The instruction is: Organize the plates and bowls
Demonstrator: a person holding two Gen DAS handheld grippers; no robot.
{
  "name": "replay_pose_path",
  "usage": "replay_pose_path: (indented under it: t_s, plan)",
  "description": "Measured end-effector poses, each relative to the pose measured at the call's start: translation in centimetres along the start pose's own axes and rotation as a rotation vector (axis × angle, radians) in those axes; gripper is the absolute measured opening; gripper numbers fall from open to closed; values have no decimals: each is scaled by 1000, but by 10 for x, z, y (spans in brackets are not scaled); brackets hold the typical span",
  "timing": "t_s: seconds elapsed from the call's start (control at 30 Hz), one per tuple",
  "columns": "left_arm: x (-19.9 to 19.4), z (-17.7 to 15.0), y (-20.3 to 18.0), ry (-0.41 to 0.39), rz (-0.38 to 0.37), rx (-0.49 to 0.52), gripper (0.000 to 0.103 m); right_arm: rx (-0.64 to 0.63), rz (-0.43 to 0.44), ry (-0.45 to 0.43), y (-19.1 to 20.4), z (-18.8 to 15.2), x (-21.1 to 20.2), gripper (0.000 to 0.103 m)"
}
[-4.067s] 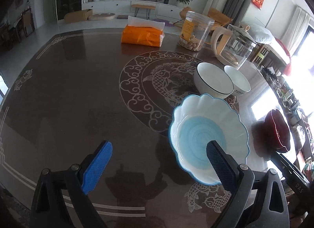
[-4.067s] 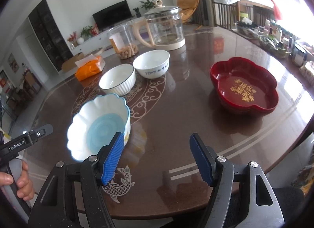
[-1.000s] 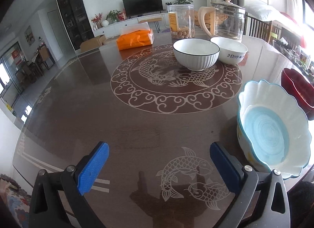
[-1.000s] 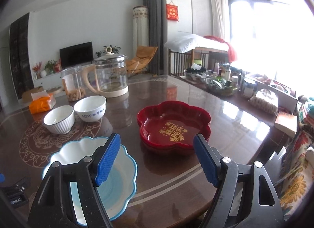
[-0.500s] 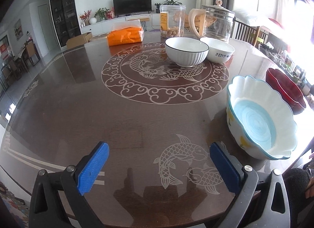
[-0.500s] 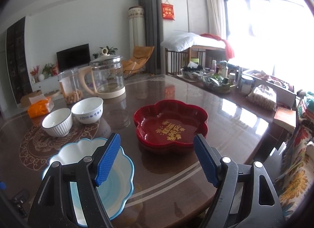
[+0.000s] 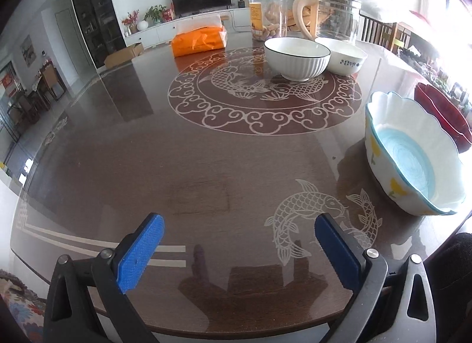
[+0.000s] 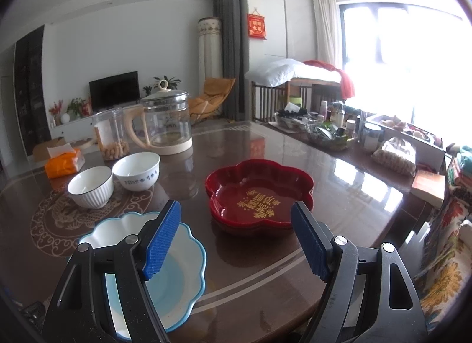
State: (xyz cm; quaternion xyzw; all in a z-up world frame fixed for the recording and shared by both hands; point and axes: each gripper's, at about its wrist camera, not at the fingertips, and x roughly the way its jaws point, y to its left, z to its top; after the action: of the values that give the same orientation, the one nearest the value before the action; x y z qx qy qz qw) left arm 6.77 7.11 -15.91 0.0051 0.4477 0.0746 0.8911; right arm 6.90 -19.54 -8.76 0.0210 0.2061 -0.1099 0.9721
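Since a moment ago the left gripper (image 7: 239, 239) has drifted a little, hanging wide apart and empty over the table (image 7: 177, 151); the right gripper (image 8: 236, 239) gapes too, poised between blue bowl (image 8: 177, 278) and red plate (image 8: 259, 195).

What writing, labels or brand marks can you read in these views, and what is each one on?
Nothing is clear enough to quote.
red plate: gold Chinese characters on its floor, upside down to the camera, not legible.
small white bowl: blue characters on its side, too small to read.
wall hanging: gold characters on red, blurred.
clear jar: yellow label, print too small to read.
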Motion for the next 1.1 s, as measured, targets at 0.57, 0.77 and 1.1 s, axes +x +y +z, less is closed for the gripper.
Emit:
replay_pose_path:
  t_s: [0.57, 0.77, 1.1]
  plan:
    - [14, 9, 12, 32, -12, -57, 102, 18, 46, -372, 2, 38, -84, 80]
    - [21, 15, 8, 49, 0, -55, 101, 30, 56, -451, 7, 50, -102, 80]
    - [27, 11, 16, 53, -3, -73, 101, 16, 76, -453, 15, 45, -99, 80]
